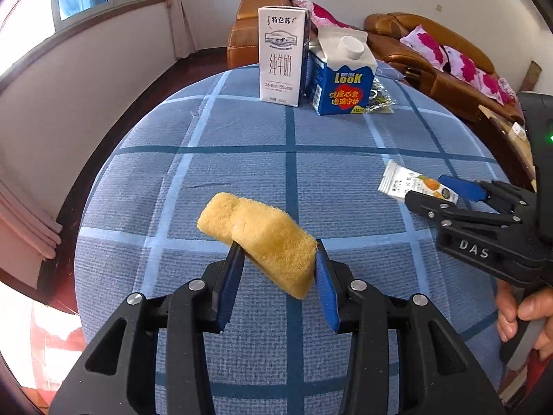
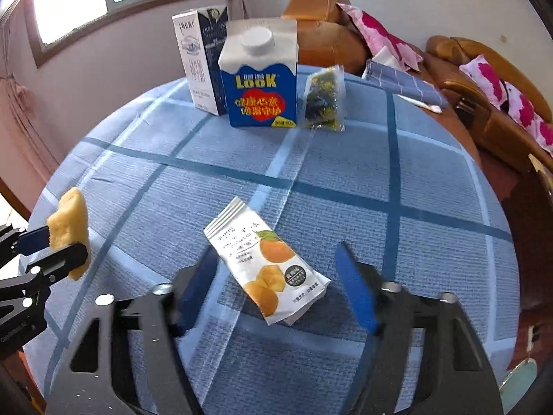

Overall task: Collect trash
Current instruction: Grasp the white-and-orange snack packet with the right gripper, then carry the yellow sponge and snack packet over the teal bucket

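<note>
My left gripper [image 1: 280, 252] is shut on a yellow sponge cake piece [image 1: 262, 238] and holds it above the blue checked tablecloth [image 1: 242, 131]; it also shows at the left edge of the right wrist view [image 2: 69, 231]. My right gripper [image 2: 276, 263] is open, its jaws on either side of a white snack wrapper [image 2: 266, 263] with orange fruit print lying on the cloth. In the left wrist view the right gripper [image 1: 439, 190] hovers over that wrapper [image 1: 411, 183].
At the far side stand a white milk carton [image 1: 281, 55], a blue LOOK carton [image 2: 259, 76] and a clear crumpled packet [image 2: 325, 98]. Brown sofas [image 1: 432, 58] with pink cushions lie beyond the table. A folded cloth [image 2: 404, 84] lies at the far right.
</note>
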### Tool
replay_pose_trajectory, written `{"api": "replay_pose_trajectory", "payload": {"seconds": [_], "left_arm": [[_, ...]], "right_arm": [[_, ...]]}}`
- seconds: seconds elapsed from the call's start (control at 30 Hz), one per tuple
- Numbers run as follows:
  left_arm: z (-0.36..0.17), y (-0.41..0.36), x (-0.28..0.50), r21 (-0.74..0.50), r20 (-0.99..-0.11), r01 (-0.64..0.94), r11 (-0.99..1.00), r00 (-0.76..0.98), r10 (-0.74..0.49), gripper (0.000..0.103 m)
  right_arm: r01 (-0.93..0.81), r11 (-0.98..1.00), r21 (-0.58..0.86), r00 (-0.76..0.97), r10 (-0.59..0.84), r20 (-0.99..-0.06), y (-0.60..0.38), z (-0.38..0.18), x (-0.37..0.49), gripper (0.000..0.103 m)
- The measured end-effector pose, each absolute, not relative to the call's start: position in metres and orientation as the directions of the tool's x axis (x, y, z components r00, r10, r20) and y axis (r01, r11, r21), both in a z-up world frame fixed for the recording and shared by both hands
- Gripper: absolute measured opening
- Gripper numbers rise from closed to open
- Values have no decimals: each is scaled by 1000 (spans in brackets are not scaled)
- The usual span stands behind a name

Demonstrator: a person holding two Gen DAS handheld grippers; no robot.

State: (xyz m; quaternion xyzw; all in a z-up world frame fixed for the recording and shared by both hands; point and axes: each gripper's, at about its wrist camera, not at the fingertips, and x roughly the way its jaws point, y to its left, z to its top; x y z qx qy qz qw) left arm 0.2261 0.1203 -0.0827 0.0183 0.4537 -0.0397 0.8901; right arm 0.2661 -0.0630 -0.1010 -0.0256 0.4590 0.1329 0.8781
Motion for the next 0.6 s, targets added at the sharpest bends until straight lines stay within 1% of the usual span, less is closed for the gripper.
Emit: {"api": "replay_pose_trajectory", "payload": {"seconds": [0.07,0.1,0.17,0.23,0.27,0.3,0.4,0.6], "left_arm": [[-83,120,226,1,-810,83,997,585,-48,40],[-83,120,226,3,-809,80,997,586,-45,40],[-82,121,225,10,-808,72,997,589,-34,40],[-81,121,222,17,-803,65,998,595,-25,40],[-79,121,221,21,-801,63,998,599,-21,40],[-77,121,218,29,-796,61,998,606,-14,40],[-72,118,212,46,-783,59,997,621,-1,40],[-65,105,196,35,-773,80,996,635,-24,40]], "right_arm": [[-249,964,88,540,214,-814,-65,-102,265,48],[-249,965,88,543,214,-812,-65,-102,263,43],[-247,966,74,552,203,-809,-65,-101,258,39],[-234,970,63,561,188,-806,-66,-99,252,32],[-223,972,71,563,188,-805,-67,-98,248,28],[-211,973,89,564,196,-802,-70,-95,244,18],[-159,979,129,594,199,-779,-78,-85,226,19],[-91,980,176,657,192,-729,-96,-63,183,19]]}}
